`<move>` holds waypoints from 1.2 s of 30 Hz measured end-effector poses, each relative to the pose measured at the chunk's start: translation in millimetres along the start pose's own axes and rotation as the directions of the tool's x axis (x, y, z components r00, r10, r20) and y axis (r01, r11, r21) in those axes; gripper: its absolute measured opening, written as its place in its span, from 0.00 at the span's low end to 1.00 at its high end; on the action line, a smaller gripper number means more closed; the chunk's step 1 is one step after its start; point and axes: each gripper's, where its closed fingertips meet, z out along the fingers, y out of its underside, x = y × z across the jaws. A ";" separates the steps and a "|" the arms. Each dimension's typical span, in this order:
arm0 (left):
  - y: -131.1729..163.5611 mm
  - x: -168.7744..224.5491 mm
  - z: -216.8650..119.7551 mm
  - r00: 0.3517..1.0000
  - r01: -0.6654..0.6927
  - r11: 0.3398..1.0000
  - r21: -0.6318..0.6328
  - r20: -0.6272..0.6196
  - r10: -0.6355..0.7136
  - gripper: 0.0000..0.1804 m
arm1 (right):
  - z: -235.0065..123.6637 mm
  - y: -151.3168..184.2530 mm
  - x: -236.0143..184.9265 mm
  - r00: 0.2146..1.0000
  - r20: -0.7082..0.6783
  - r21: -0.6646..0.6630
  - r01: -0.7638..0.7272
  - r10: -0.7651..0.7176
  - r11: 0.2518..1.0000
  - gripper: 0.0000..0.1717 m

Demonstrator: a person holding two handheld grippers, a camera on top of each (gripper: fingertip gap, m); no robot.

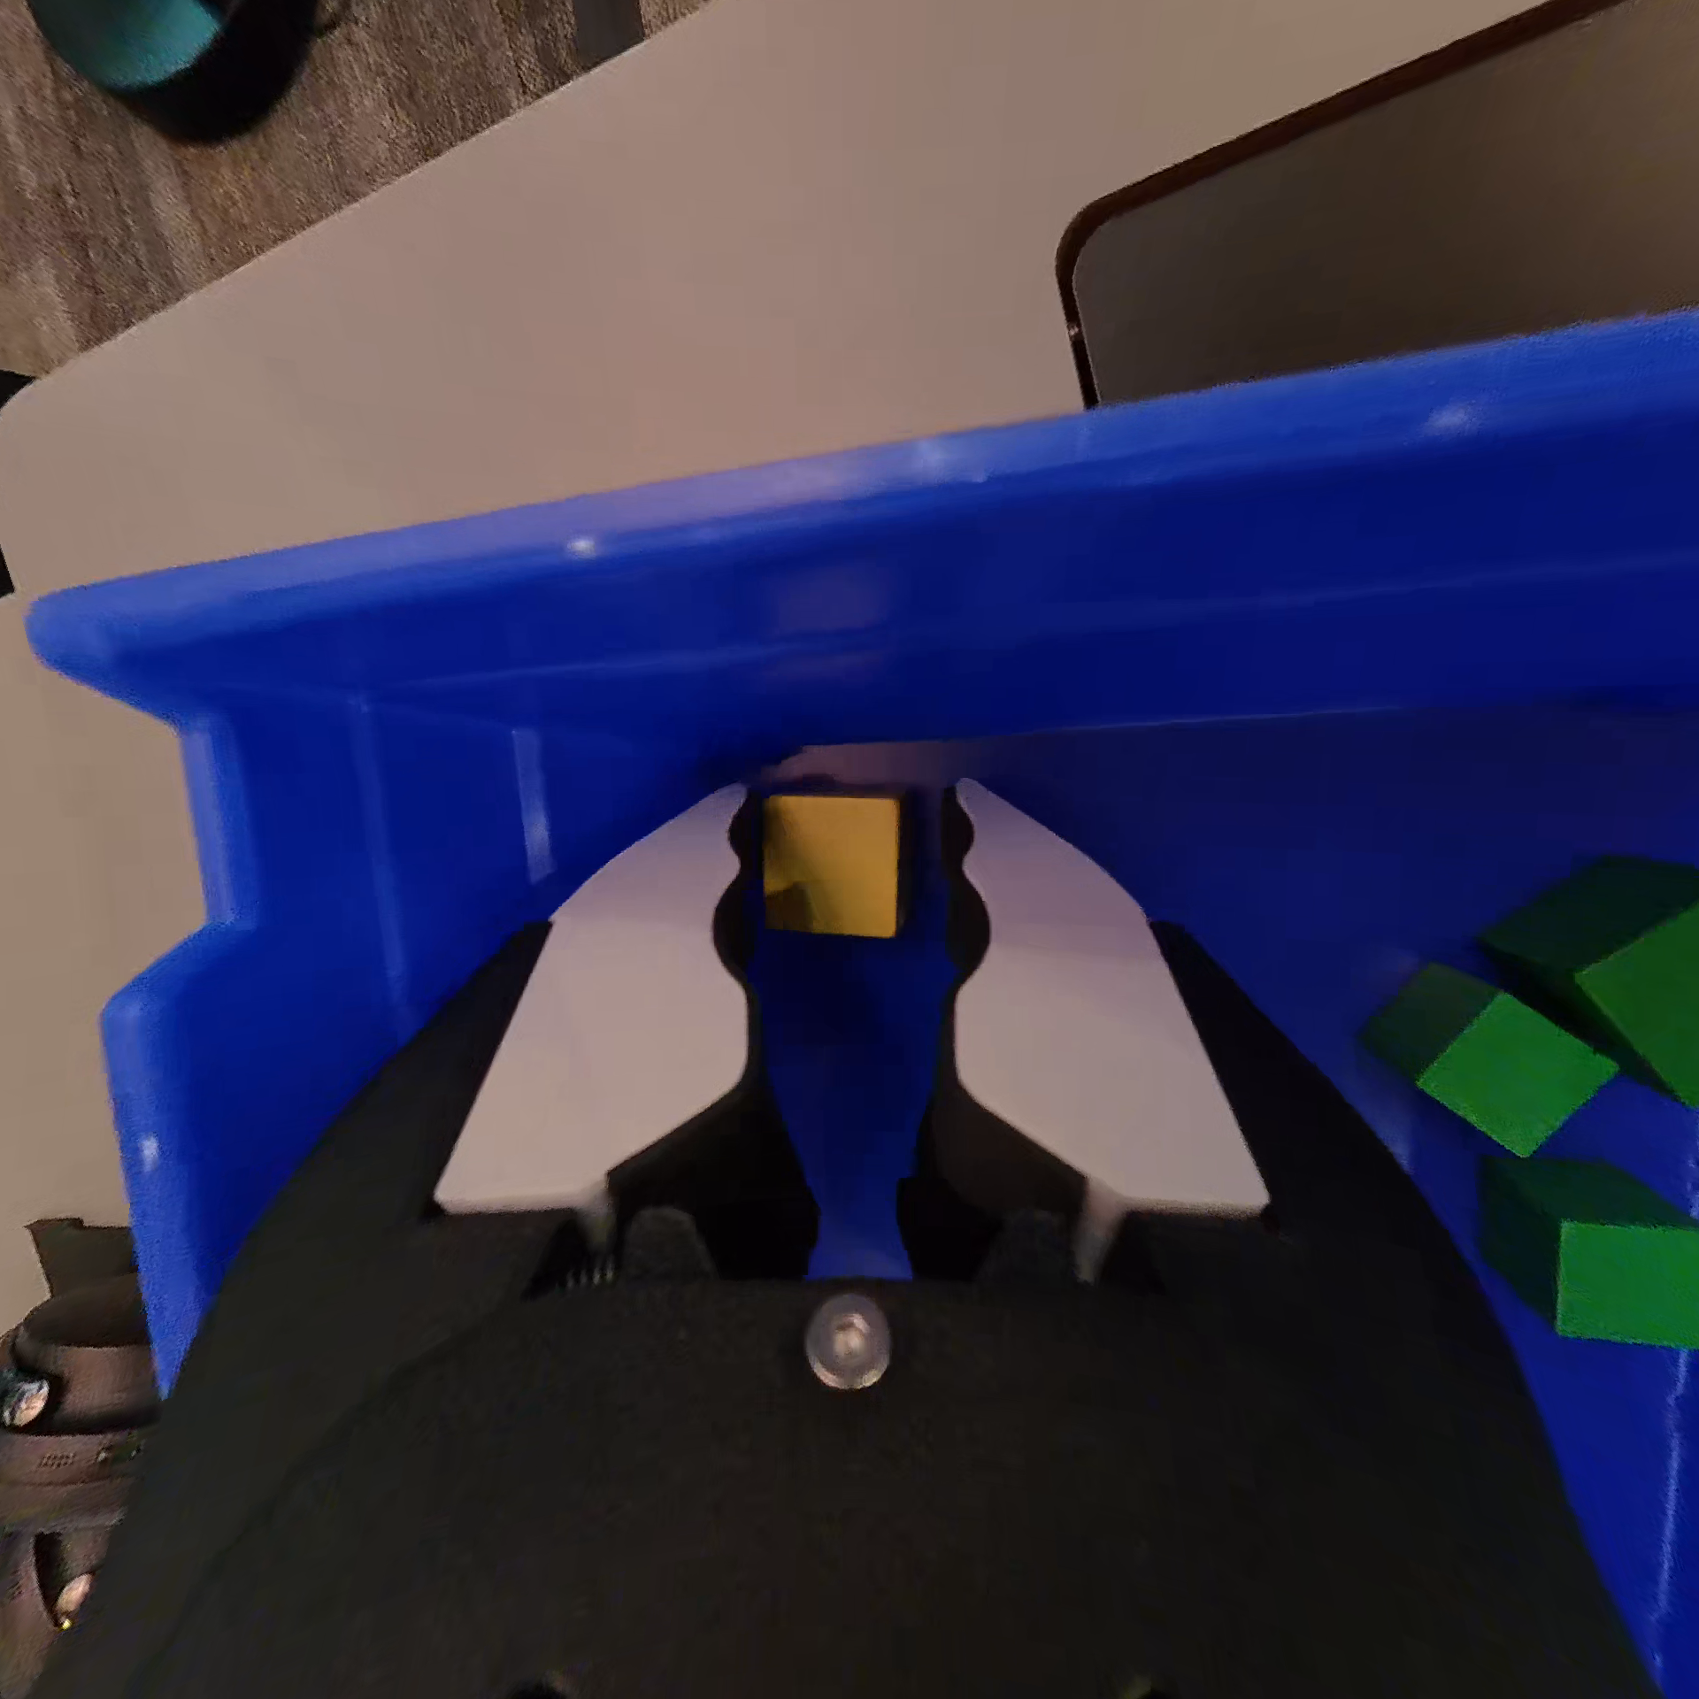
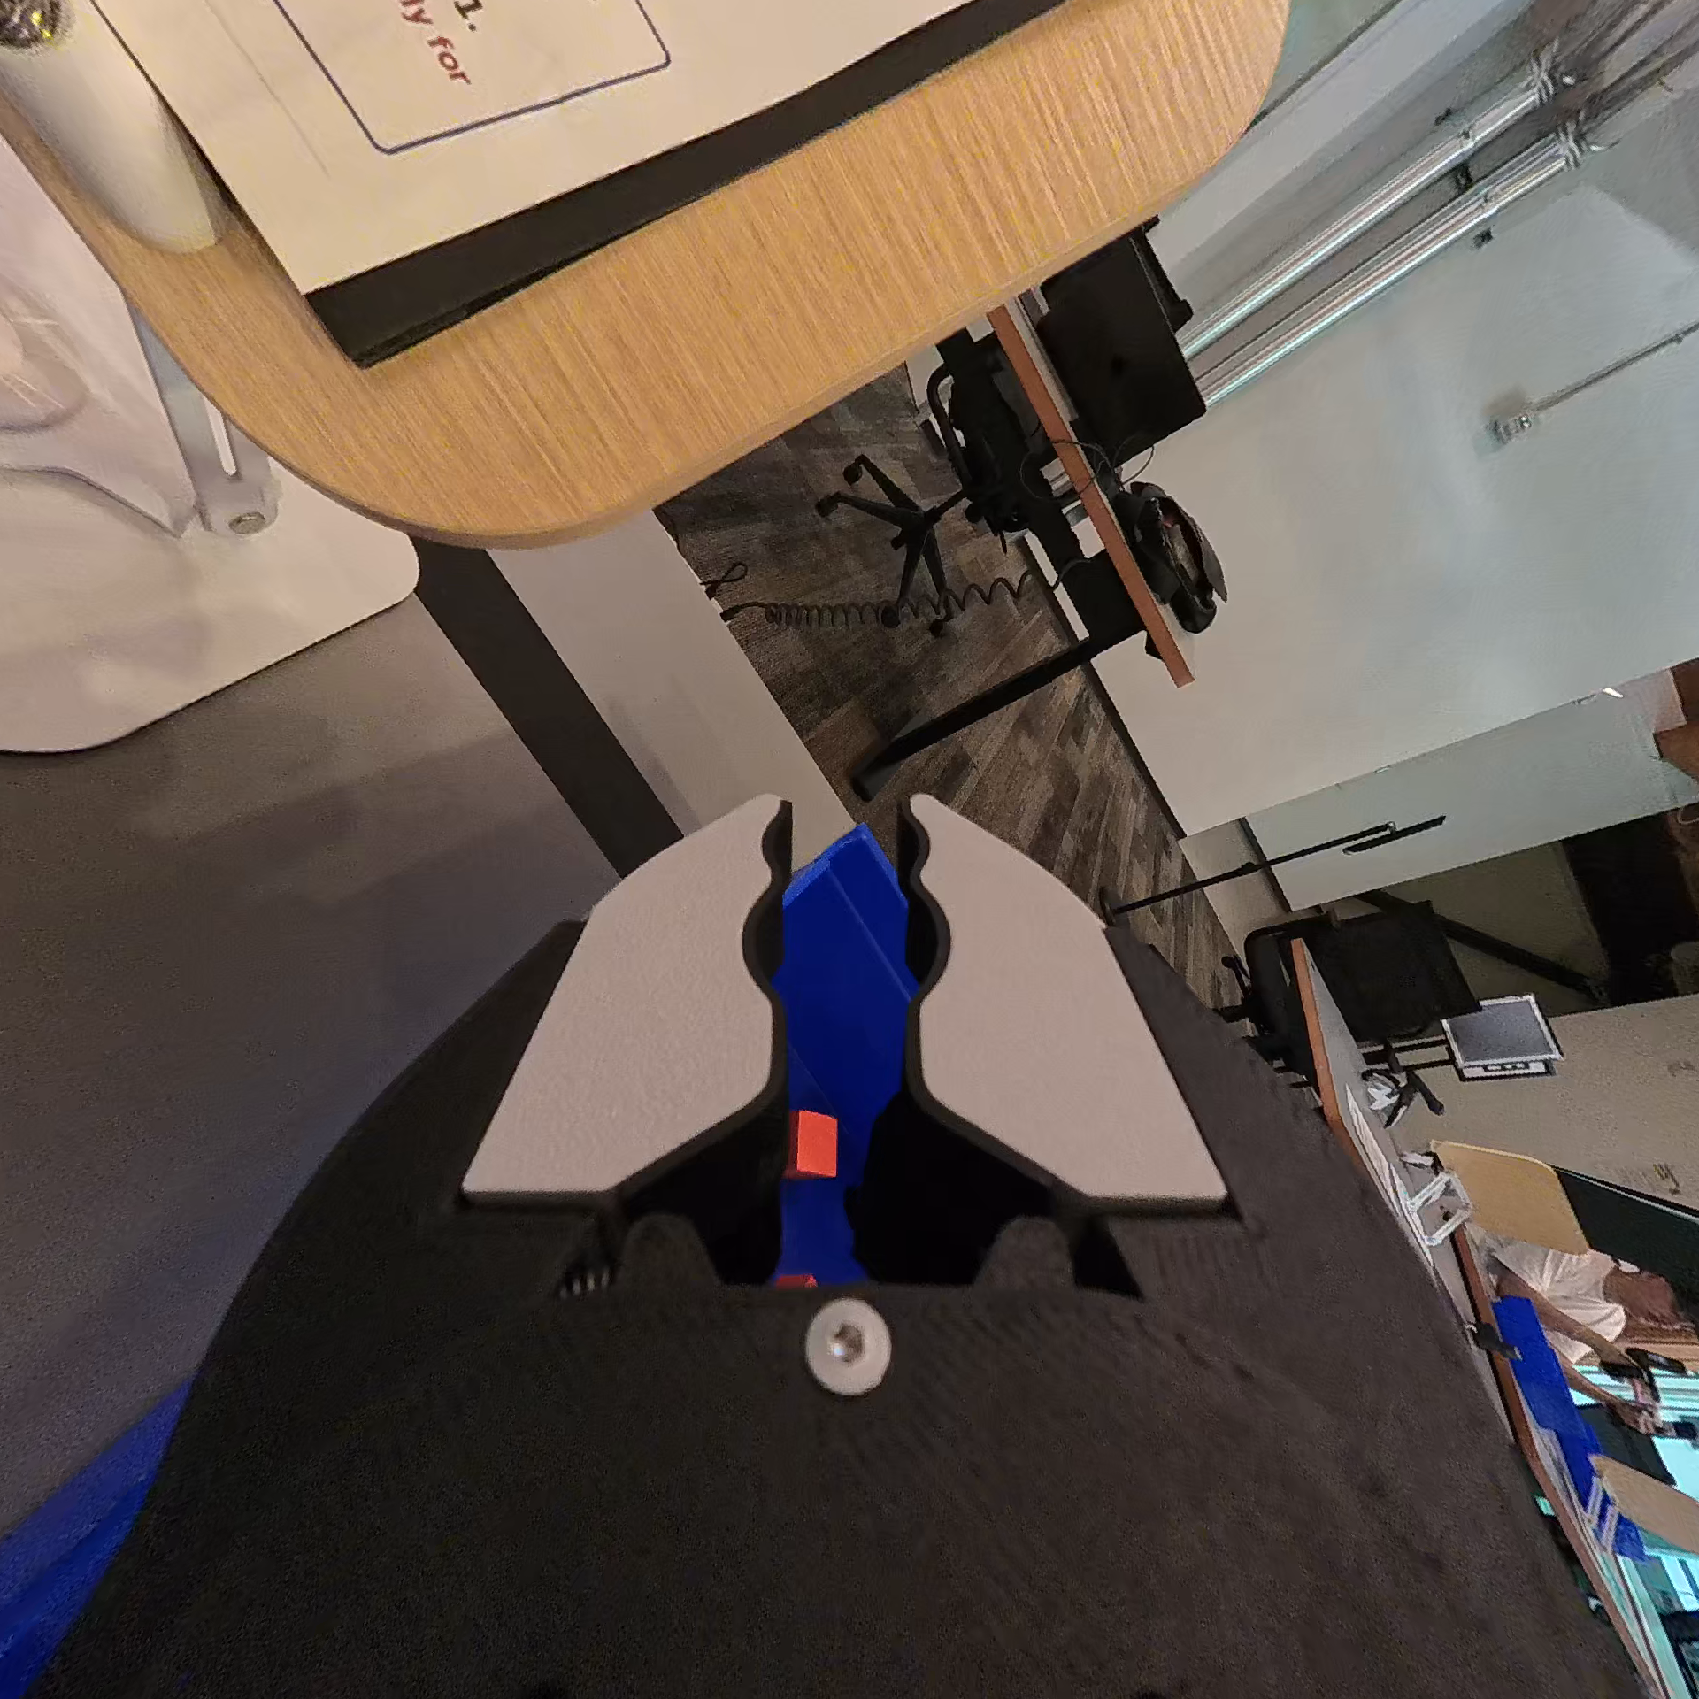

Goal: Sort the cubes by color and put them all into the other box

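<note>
In the left wrist view a yellow cube (image 1: 832,864) stands between my left gripper's (image 1: 850,809) fingers, low inside a blue box (image 1: 827,598) against its far wall. The jaws are open: a dark gap shows between the right pad and the cube. Three green cubes (image 1: 1517,1066) lie in the same box to the right. In the right wrist view my right gripper (image 2: 846,818) is closed on a corner of a blue box wall (image 2: 841,929), which fills the gap between its pads. A red cube (image 2: 814,1140) shows inside that box, below the fingers.
The box stands on a pale table (image 1: 644,322) with a dark rounded mat (image 1: 1379,230) behind it. A wooden tabletop (image 2: 735,322) carrying a black board and paper lies ahead of the right gripper. Carpet and an office chair (image 2: 910,524) lie beyond.
</note>
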 end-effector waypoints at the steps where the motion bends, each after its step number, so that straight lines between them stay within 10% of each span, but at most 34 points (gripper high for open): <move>1: 0.4 2.0 0.3 1.000 -0.006 1.000 -0.013 -0.009 0.006 0.18 | 0.0 -0.7 -0.7 1.000 0.002 0.002 0.000 0.000 1.000 0.13; 10: -8.1 27.0 -44.0 0.995 0.029 0.992 0.127 -0.093 -0.017 0.16 | -7.2 -20.2 -6.8 1.000 0.016 0.072 0.005 -0.006 0.997 0.13; 21: -69.1 171.5 -308.2 0.858 0.152 0.693 0.705 -0.442 0.261 0.16 | -52.5 -112.7 -43.3 0.997 0.066 0.399 0.017 -0.047 0.917 0.18; 30: -44.8 386.2 -386.7 0.368 0.266 0.680 0.683 -0.724 0.583 0.16 | -83.7 -166.3 -84.2 0.996 0.048 0.574 0.036 -0.078 0.818 0.27; 36: -27.7 435.4 -383.0 0.102 0.310 0.772 0.555 -0.827 0.553 0.16 | -88.2 -173.0 -96.0 0.993 0.009 0.613 0.087 -0.117 0.786 0.30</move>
